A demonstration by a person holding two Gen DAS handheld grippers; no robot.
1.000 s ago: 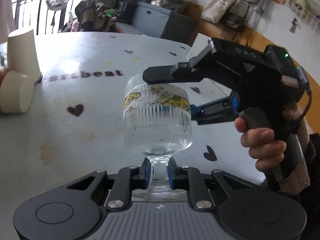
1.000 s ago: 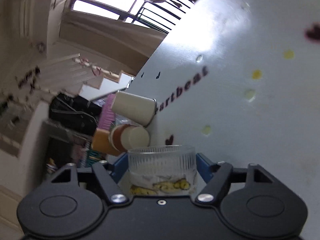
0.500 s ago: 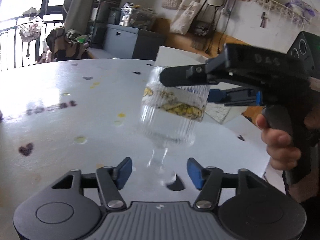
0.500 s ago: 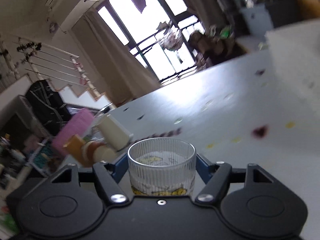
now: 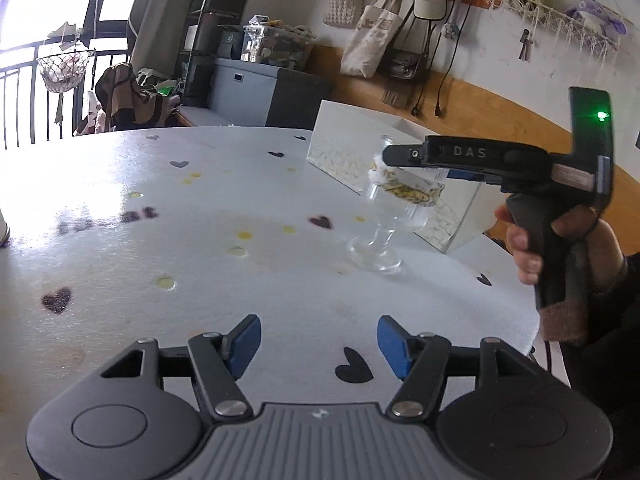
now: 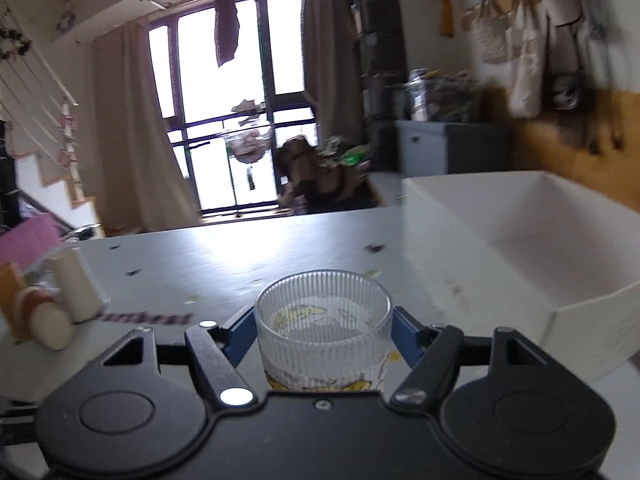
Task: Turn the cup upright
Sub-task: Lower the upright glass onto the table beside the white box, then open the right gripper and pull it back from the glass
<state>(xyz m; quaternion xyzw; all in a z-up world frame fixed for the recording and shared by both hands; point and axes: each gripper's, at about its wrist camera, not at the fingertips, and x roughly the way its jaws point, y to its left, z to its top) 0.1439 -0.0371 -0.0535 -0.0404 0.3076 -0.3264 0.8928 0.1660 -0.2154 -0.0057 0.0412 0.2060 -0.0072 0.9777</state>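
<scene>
A ribbed clear glass goblet with a yellow print band (image 5: pixel 400 200) stands upright, its foot (image 5: pixel 374 258) on or just above the white table (image 5: pixel 200 240). My right gripper (image 5: pixel 404 168) is shut on the goblet's bowl from the right; in the right wrist view the open rim (image 6: pixel 323 300) sits between its blue pads (image 6: pixel 404 332). My left gripper (image 5: pixel 318 342) is open and empty, low over the table's near edge, well back from the goblet.
A white open box (image 6: pixel 520 248) stands on the table right behind the goblet (image 5: pixel 352 152). Paper cups (image 6: pixel 76 292) stand and lie at the table's far left. The table's right edge (image 5: pixel 516 308) runs close to the goblet.
My left gripper let go of the goblet's stem, opened and drew back. My right gripper carried the goblet away to the right, turned rim up, down toward the table.
</scene>
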